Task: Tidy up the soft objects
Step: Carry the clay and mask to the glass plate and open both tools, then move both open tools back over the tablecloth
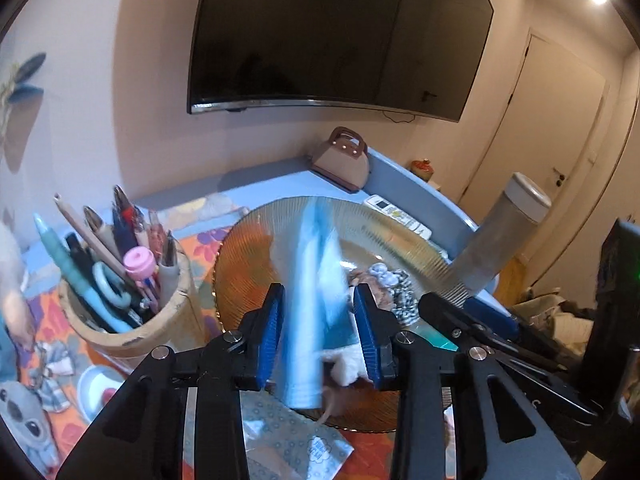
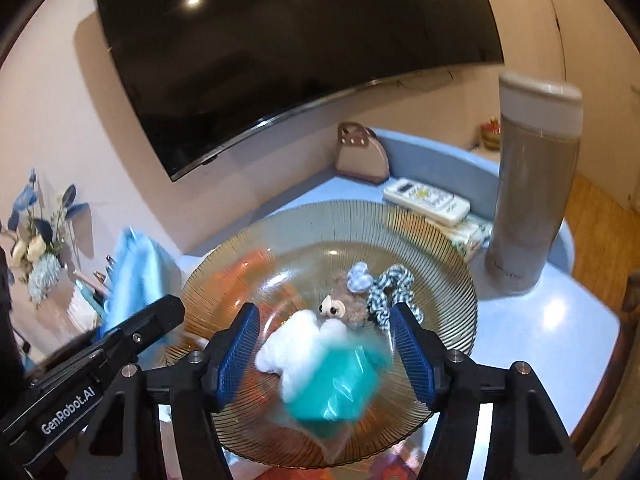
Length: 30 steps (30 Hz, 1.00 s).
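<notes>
The left hand-held gripper [image 1: 318,320] stood spread around a light blue cloth [image 1: 310,300], blurred, hanging above the ribbed glass plate [image 1: 248,264]; whether its pads touched the cloth I could not tell. The right hand-held gripper [image 2: 324,348] was spread over that plate, pinching nothing, above the white cotton wad [image 2: 292,348], a teal bagged sponge [image 2: 336,392] and a plush toy [image 2: 348,304]. All looked light and limp; a fold or edge would suit pinching, though the bag may slip. Only the left view showed the pen cup [image 1: 132,312] beside the plate; only the right showed the cloth's drape.
</notes>
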Tool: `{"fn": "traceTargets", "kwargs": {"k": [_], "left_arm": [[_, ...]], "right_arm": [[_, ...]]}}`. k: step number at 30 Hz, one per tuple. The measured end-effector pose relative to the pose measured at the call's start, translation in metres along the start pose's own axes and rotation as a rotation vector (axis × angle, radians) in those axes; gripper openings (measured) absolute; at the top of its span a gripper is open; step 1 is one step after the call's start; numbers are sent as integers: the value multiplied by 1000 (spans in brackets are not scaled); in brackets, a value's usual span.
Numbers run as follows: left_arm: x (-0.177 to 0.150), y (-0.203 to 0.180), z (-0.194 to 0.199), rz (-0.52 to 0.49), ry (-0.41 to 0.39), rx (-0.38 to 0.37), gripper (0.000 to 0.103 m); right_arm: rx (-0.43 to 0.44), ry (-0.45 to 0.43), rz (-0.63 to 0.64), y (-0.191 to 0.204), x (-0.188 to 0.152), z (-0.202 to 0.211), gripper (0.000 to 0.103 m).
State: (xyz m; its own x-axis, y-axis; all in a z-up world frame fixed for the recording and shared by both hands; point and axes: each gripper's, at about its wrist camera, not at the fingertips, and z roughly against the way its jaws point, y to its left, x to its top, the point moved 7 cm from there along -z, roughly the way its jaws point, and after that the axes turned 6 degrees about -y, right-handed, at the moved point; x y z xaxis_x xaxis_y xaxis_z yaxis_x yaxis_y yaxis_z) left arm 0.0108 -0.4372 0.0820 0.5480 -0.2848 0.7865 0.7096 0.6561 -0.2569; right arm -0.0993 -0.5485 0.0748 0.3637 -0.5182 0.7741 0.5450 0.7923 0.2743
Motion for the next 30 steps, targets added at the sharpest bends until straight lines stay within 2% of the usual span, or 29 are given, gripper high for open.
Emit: {"fn": "traceTargets", "kwargs": {"k": [5, 9, 15, 17, 19, 24, 30], "left_arm": [[0, 7, 6, 41, 21, -44, 36], [2, 17, 40, 55, -15, -43, 36], [0, 45, 109, 76, -100, 29, 36], [-3, 56, 130, 89, -115, 74, 36], [-5, 67, 157, 92, -137, 164, 36], [-11, 84, 224, 32, -214, 426, 36], [-27, 118, 292, 47, -271, 589, 36]], "right_arm": [[-4, 41, -37, -6, -6, -1, 66], [13, 30, -45, 0, -6, 10, 66], [69, 10, -4, 35, -8, 31, 67], [93, 3, 30, 54, -11, 37, 76], [117, -4, 68, 76, -18, 44, 81], [211, -16, 171, 140, -40, 63, 81], [291, -36, 263, 202, -64, 90, 85]]}}
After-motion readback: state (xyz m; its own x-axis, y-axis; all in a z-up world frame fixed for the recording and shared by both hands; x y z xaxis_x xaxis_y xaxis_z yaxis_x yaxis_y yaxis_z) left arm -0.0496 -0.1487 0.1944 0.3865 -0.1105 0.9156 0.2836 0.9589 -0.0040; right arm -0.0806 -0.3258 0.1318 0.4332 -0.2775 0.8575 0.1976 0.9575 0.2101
